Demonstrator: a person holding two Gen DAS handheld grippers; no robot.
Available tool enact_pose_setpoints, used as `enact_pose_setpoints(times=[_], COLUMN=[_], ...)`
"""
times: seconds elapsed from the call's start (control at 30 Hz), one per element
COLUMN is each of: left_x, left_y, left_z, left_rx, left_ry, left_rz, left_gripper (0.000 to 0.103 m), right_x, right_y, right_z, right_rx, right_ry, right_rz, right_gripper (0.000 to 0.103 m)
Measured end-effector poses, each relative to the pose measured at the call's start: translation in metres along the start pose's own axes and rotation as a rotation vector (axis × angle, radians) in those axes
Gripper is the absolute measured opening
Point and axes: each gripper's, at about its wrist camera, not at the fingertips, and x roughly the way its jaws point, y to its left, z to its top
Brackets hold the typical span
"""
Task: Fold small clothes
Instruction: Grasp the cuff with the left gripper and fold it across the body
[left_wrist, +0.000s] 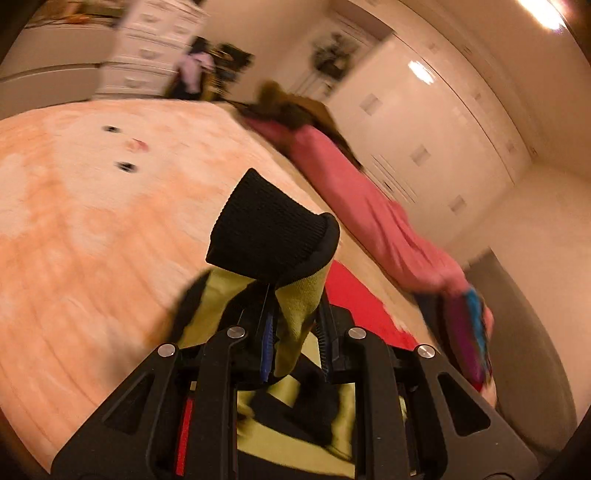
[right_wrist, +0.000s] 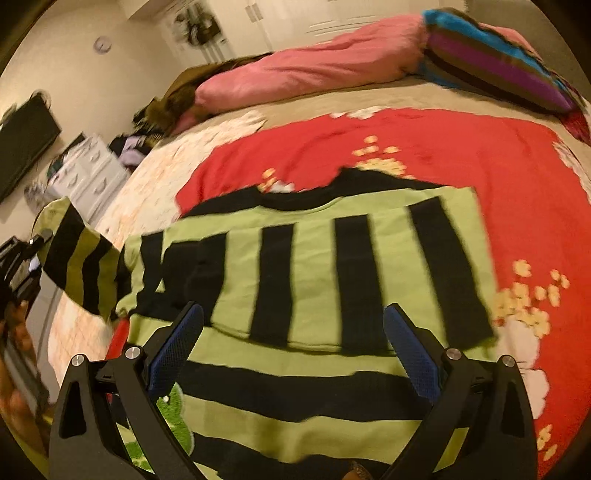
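A: Broadly, which step is shown?

B: A sleeve fold, by my reading. The bed (right_wrist: 295, 99), under a soft red floral blanket (right_wrist: 461, 147), carries a green-and-black striped sweater (right_wrist: 314, 277), a flat knit spread across it. Its sleeve (right_wrist: 79, 266) is lifted clear at the left edge of the right wrist view.

A: And the claws?

B: The left claw (left_wrist: 291, 314) is clenched on that sleeve; the ribbed black cuff (left_wrist: 269, 236) stands up beyond its fingers. The right claw (right_wrist: 293, 354) is released, jaws wide apart, hovering over the lower body of the sweater with nothing between its blue textured pads (right_wrist: 413, 350).

A: Next move?

B: Probably carrying the sleeve inward across the body and laying it flat. The knit is limp, so it would need guiding to avoid bunching.
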Motion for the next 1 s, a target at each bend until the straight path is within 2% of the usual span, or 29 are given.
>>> enact_pose_setpoints(times=[0.2,0.37,0.43,0.47,0.57,0.63,0.7,0.8,0.87,0.93,1.0], left_x=[0.036,0.066,0.086,0.092,0.106,0.111,0.107,0.088,0.072,0.051,0.032], left_y=[-0.077,-0.101,-0.106,-0.107,-0.104,-0.098,-0.098,-0.104,-0.110,-0.110,-0.103], left_z=[-0.065,-0.119,-0.143,-0.154,-0.182,-0.193,-0.193,-0.182,-0.168,-0.149,-0.131], left_rx=[0.134,0.178,0.214,0.228,0.296,0.297,0.325,0.392,0.411,0.424,0.439], left_ry=[0.171,0.300,0.389,0.425,0.499,0.548,0.547,0.488,0.408,0.295,0.175], left_rz=[-0.012,0.004,-0.002,-0.017,-0.044,-0.056,-0.066,-0.061,-0.047,-0.020,0.043], left_gripper=[0.012,0.014,0.021,0.028,0.058,0.061,0.070,0.073,0.076,0.077,0.079], right_x=[-0.029,-0.042,-0.043,-0.043,-0.041,-0.041,-0.041,-0.046,-0.047,-0.046,-0.042], right_y=[-0.050,-0.088,-0.096,-0.098,-0.100,-0.099,-0.096,-0.091,-0.087,-0.082,-0.077], right_z=[0.008,0.006,0.003,0.002,-0.002,-0.001,0.000,0.001,0.003,0.002,0.000], right_rx=[0.107,0.187,0.199,0.202,0.207,0.210,0.204,0.190,0.179,0.172,0.175], right_ry=[-0.063,-0.084,-0.080,-0.078,-0.065,-0.065,-0.066,-0.074,-0.076,-0.072,-0.054], right_rz=[-0.018,-0.048,-0.055,-0.055,-0.049,-0.044,-0.039,-0.035,-0.033,-0.025,-0.002], right_gripper=[0.097,0.097,0.097,0.097,0.097,0.097,0.097,0.097,0.097,0.097,0.097])
